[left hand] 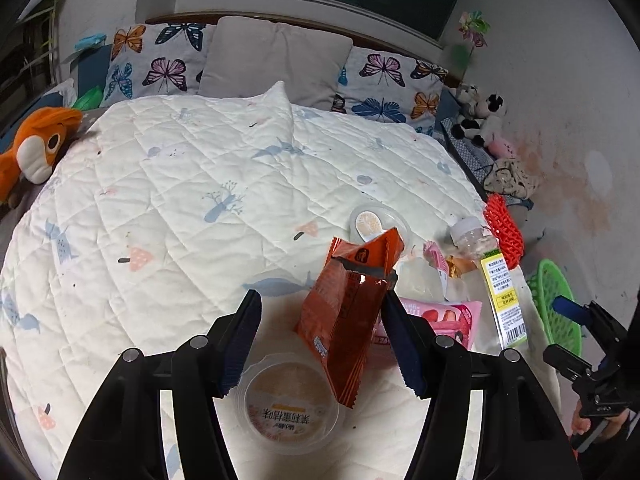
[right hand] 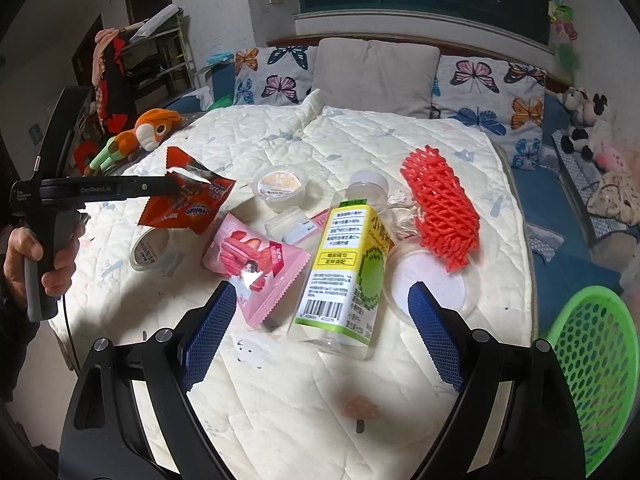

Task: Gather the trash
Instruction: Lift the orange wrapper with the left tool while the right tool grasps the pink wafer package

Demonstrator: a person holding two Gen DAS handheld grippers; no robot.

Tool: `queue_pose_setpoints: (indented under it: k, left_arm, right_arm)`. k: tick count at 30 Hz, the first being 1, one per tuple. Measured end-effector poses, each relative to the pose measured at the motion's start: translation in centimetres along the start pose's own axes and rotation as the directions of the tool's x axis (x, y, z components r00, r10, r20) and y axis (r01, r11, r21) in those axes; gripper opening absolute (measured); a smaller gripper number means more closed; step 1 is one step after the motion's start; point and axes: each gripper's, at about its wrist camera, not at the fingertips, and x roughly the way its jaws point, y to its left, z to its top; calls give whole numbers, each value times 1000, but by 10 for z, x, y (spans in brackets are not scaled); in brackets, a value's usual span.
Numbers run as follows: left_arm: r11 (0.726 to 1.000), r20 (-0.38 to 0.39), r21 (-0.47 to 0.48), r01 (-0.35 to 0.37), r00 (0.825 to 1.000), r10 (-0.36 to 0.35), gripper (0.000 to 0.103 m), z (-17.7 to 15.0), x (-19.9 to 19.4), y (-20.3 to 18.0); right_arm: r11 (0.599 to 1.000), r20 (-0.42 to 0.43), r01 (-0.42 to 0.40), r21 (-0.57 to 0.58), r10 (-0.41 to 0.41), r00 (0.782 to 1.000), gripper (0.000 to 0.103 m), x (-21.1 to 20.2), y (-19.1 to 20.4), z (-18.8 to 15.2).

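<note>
- Nearest: right gripper (right hand: pixel 320 328), jaws wide apart, nothing between them; poised just short of clear plastic bottle (right hand: pixel 340 272) with yellow-green label.
- Bottle: lying flat on white quilt (right hand: pixel 280 400), long axis running away from the gripper, base near, cap far; right hand plainly the nearer one.
- Beside bottle, leftward: pink wrapper (right hand: pixel 256 264), flat. Rightward: shallow clear lid (right hand: pixel 432 280), partly under red foam net (right hand: pixel 440 208).
- Lower right, off the bed edge: green basket (right hand: pixel 592 368); contents not visible from this angle; judged the drop-off for trash.
- Left: left gripper (left hand: pixel 320 320), jaws half apart, yet orange wrapper (left hand: pixel 344 320) hanging off the bed against the right-hand finger; exact hold unclear.
- Beneath it: clear pudding cup (left hand: pixel 286 404), on its side on the quilt.
- Farther: second pudding cup (right hand: pixel 280 186), upright.
</note>
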Motion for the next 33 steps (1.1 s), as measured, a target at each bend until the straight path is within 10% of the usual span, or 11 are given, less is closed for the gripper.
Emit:
queue_pose_setpoints:
  k: [33]
  left_arm:
    - [996,3,-79,48,999,-48,51,-19,6,23]
  right_arm:
    - [998,-32,-51,-30,50,998,87,21,29,3]
